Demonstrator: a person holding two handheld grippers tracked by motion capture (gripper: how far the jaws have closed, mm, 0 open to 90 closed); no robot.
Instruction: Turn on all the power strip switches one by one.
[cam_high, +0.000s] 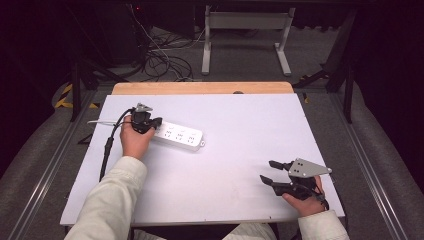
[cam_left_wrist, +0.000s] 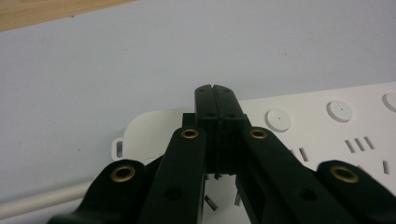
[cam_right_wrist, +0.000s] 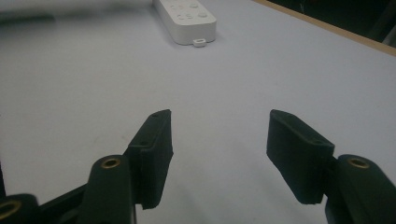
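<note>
Right gripper (cam_high: 272, 172): jaws spread wide, holding nothing, low over the near right of the counter (cam_high: 240, 165).
Left gripper (cam_high: 156, 122): jaws pressed together, tips over the power strip's left end.
Power strip (cam_high: 180, 136): white, lying flat at the counter's left, well apart from the right gripper.
Cord (cam_left_wrist: 42, 200): pale, beside the strip's end.
</note>
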